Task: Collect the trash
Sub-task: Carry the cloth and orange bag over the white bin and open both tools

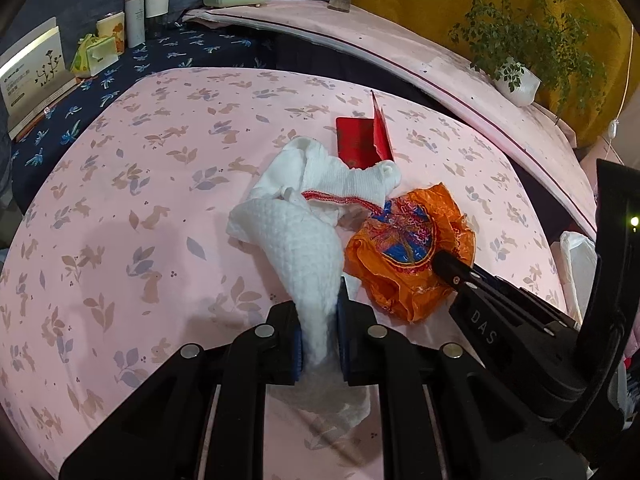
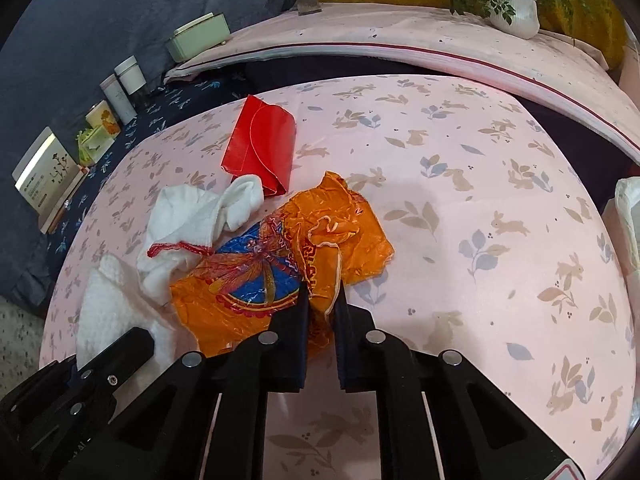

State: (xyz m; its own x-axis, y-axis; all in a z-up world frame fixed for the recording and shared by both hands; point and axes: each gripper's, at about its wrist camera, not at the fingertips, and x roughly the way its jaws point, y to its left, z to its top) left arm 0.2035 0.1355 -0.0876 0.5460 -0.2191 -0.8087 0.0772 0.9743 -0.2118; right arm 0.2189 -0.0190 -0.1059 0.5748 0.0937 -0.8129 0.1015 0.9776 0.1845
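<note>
A: If the wrapper is lifted now, what could be lost?
B: Only a thin fold is pinched by the right gripper, so it could slip out. The sock overlaps its far edge and might be dragged along.
A: And where is it lying?
B: On the pink desk, directly under and ahead of that gripper. The towel is clamped in the left gripper.

One orange wrapper; one red envelope; two white cloths.
</note>
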